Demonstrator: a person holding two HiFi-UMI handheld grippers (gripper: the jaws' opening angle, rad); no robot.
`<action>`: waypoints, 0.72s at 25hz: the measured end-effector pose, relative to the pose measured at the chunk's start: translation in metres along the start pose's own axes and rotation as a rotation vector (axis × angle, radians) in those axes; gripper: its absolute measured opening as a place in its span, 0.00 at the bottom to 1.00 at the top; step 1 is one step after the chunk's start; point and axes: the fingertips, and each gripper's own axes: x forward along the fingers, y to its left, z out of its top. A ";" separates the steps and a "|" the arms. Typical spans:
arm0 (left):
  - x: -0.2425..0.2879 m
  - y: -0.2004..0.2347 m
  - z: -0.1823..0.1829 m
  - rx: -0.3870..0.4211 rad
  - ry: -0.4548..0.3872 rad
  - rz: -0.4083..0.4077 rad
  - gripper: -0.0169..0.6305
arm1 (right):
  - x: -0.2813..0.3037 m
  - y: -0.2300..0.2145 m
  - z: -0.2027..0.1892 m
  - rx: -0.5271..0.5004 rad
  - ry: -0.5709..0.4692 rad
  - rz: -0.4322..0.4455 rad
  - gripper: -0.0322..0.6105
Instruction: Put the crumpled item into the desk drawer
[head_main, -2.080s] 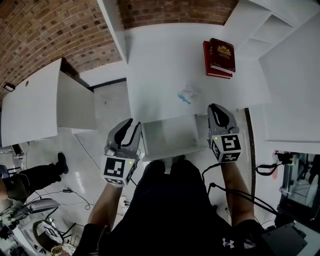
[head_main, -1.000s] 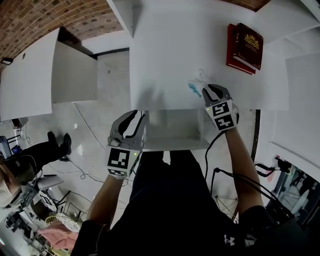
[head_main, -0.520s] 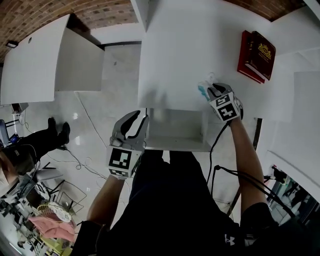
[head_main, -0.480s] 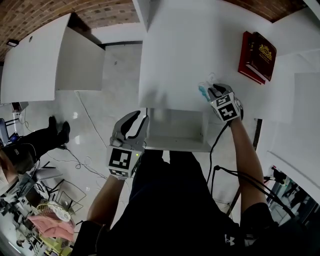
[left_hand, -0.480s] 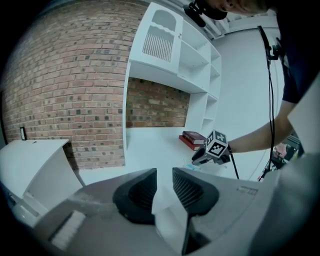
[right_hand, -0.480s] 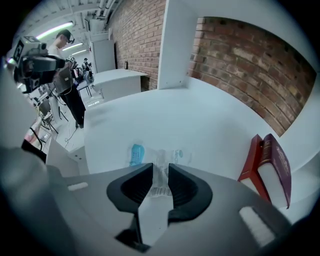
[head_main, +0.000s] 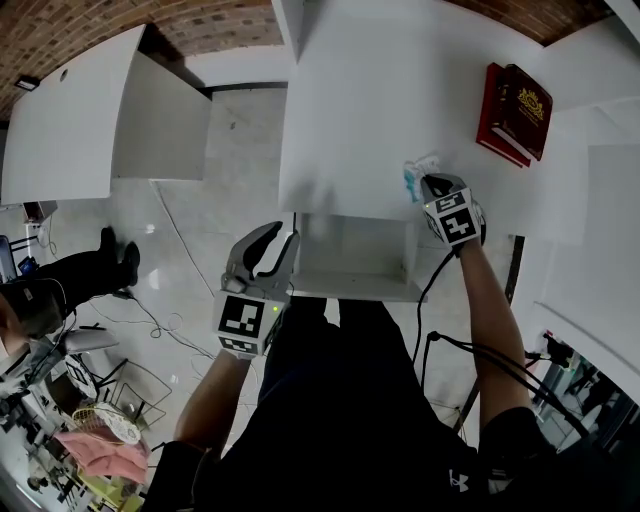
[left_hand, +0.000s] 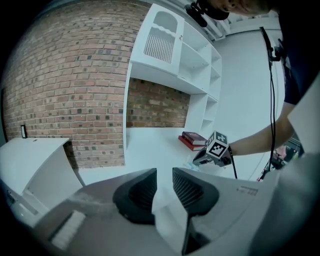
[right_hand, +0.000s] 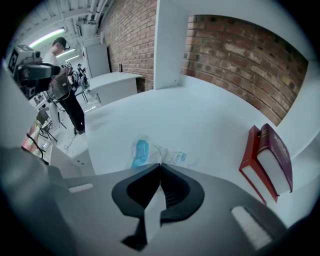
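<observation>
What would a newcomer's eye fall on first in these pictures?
First comes the right gripper at the near edge of the white desk, its jaws shut on a crumpled clear wrapper with blue print. Just below it, the desk drawer stands pulled open, and the left gripper is held beside the drawer's left front corner, jaws apart and empty. The red books lie at the desk's far right.

office; brick wall (left_hand: 75, 90), white desk (head_main: 350, 110), shelving (left_hand: 195, 55)
</observation>
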 end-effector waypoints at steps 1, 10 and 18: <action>0.000 -0.002 0.001 0.003 0.000 -0.006 0.19 | -0.003 0.002 -0.001 0.005 -0.003 0.000 0.06; 0.000 -0.028 -0.001 0.026 -0.001 -0.061 0.19 | -0.042 0.029 -0.008 0.085 -0.091 0.002 0.06; -0.003 -0.059 -0.009 0.031 0.018 -0.115 0.19 | -0.078 0.073 -0.020 0.127 -0.161 0.034 0.06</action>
